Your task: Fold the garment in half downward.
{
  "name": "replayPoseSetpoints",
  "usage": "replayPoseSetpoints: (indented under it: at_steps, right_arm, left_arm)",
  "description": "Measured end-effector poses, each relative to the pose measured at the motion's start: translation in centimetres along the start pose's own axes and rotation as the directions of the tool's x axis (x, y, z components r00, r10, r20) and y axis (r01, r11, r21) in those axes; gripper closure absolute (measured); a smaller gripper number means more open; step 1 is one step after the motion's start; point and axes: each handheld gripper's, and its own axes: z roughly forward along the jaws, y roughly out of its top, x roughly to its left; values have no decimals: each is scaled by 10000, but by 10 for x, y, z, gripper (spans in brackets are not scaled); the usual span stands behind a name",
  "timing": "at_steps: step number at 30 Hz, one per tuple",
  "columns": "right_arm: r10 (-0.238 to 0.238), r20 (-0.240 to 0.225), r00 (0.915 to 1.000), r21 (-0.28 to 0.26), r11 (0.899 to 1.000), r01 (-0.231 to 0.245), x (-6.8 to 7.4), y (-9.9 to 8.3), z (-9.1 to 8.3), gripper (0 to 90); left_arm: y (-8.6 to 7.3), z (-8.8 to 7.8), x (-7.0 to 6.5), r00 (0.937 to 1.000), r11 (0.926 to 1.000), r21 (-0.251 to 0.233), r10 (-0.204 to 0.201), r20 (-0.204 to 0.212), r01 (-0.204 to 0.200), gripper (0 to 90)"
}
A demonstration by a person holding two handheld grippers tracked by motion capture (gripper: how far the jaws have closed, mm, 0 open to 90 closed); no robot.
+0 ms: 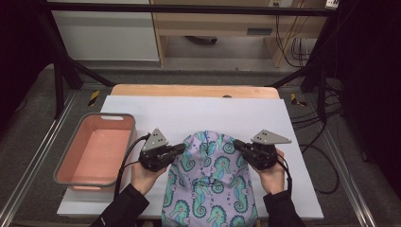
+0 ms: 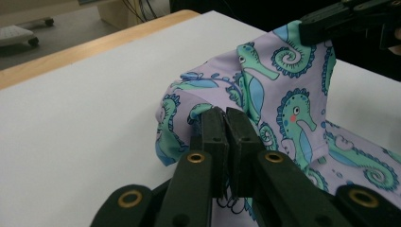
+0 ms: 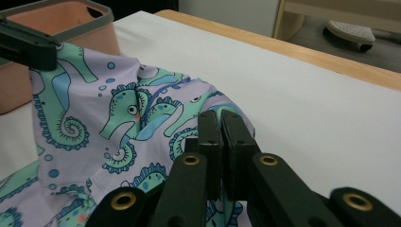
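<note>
The seahorse-print cloth [image 1: 210,184] lies on the white table [image 1: 293,142], trailing over its near edge; the left gripper [image 1: 178,149] and right gripper [image 1: 237,144] each pinch an upper corner, jaws clamped tight, lifting both corners slightly.

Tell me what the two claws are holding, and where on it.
Both hold the seahorse-print cloth: left claw and right claw each pinch its far edge, one at either side.

cloth [image 1: 210,184]: on table [image 1: 198,111], near edge | tub [image 1: 97,149]: left of cloth | left gripper [image 1: 178,150], right gripper [image 1: 238,145]: flank cloth
</note>
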Motion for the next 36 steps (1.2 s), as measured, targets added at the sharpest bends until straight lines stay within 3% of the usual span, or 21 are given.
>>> replayPoseSetpoints:
  at_steps: [9,17,23,26,31,34,36]
  right_arm:
    - [-50,-465,9989,207,9998,60,26,-32,-24,875]
    - [74,-1066,9943,641,9979,-5,44,-59,-36,874]
    - [486,-1329,9899,1421,9894,-295,50,-82,-38,872]
    - [592,-1456,9876,2097,9774,-277,52,-96,-36,871]
    - [907,-1611,9828,2901,9561,-406,56,-115,-33,868]
    - [984,-1708,9804,2976,9537,-438,56,-117,-31,843]
    - [996,-1799,9786,2894,9562,-441,55,-115,-30,754]
  left_arm:
    - [-30,-22,-28,9993,9988,480,100,359,-117,867]
    - [-63,-27,-49,9955,9931,1164,14,946,-125,867]
    - [-89,-30,-54,9932,9834,1808,-327,1115,121,866]
    - [-98,-31,-52,9891,9754,2145,-783,1247,502,866]
    - [-109,-30,-53,9860,9594,2755,-1005,1331,606,864]
    - [-110,-28,-52,9837,9584,2780,-1081,1439,646,855]
    - [-105,-28,-49,9839,9611,2705,-989,1486,558,830]
